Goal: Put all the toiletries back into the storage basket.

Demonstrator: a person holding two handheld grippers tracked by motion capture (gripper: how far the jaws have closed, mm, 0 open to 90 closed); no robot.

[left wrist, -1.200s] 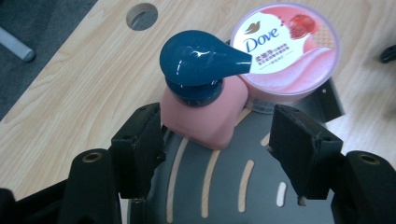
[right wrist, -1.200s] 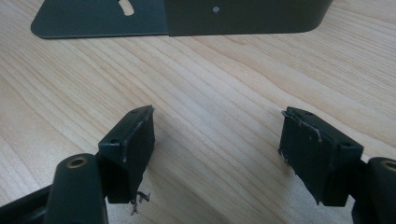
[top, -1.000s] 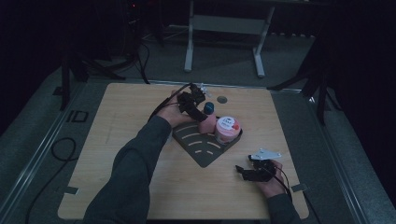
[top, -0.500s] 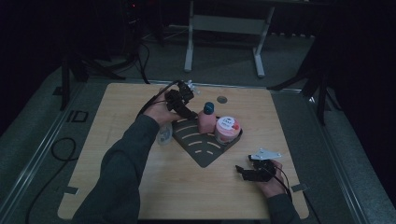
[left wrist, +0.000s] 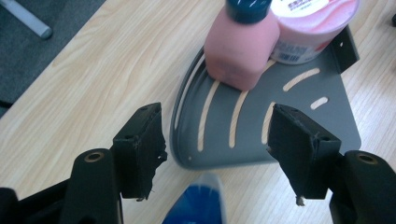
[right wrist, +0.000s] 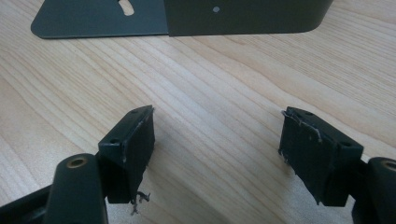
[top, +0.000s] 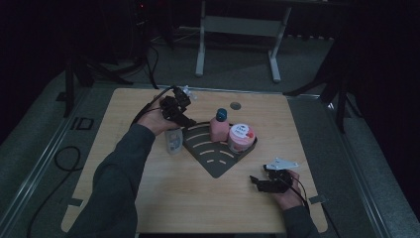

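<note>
The left gripper (top: 184,118) hangs with its jaws spread and empty over the near-left edge of the grey slotted rack (top: 218,163), just above a small bottle (top: 174,140) on the table (top: 148,198) beside that rack (in the left gripper view it is a blue blur (left wrist: 198,205), cut off by the bottom edge). A pink bottle (top: 219,128) and a pink tub (top: 241,137) stand touching on the rack, their tops cropped in the left gripper view. The right gripper (top: 257,182) rests low, jaws spread over bare wood.
</note>
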